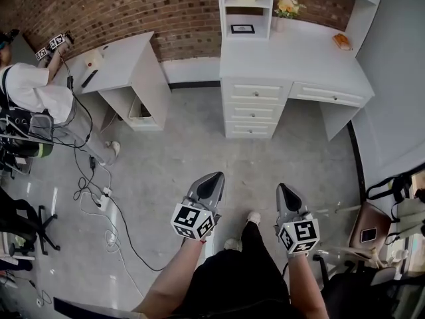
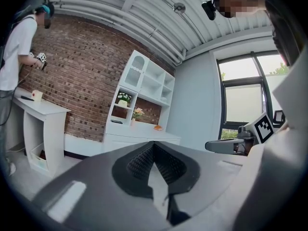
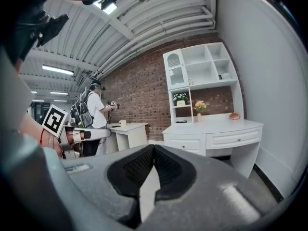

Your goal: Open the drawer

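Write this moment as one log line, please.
left hand-held gripper: shut, empty | right hand-held gripper: shut, empty | desk drawers: closed, untouched

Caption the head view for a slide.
Left gripper and right gripper, both shut, point toward the white desk with closed drawers.

Overhead, two level; desk (image 1: pixel 292 62) probably shared

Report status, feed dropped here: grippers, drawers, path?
Both shut, empty: left gripper, right gripper. All drawers closed, not reached. Only bare floor between.
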Demonstrator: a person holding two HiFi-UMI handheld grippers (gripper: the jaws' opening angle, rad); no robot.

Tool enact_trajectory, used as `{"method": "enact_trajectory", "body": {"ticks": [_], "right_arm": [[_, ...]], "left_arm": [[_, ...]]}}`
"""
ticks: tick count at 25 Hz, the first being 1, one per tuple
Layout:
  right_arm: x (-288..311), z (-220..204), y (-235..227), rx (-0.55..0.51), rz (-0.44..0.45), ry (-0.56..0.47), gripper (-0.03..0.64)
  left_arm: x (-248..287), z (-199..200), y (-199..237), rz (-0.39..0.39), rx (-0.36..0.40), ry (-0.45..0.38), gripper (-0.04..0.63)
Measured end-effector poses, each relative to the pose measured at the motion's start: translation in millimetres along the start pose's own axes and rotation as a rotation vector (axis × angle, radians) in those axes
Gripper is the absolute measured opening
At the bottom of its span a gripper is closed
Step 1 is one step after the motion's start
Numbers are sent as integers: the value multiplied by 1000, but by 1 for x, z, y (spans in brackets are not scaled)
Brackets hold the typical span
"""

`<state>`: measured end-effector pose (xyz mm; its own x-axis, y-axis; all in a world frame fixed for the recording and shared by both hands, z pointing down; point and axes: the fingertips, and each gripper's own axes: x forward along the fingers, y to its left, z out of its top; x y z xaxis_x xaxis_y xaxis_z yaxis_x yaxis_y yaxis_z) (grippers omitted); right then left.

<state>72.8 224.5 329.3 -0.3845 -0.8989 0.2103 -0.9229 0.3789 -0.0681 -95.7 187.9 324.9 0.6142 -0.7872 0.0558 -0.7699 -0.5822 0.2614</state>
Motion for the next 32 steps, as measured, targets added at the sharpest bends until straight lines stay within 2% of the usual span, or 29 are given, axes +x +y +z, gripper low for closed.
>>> {"method": "enact_trajectory", "body": {"ticks": [10,19,32], "right_arm": [[65,8,-46,2,22,4,2],[145,29,-103,-26,51,13,2],[225,30,-150,-23,142,50,2]], "left_arm": [[66,3,27,21,5,3,3],[153,15,60,44,5,0,3],[229,17,93,100,7,15,3]]}}
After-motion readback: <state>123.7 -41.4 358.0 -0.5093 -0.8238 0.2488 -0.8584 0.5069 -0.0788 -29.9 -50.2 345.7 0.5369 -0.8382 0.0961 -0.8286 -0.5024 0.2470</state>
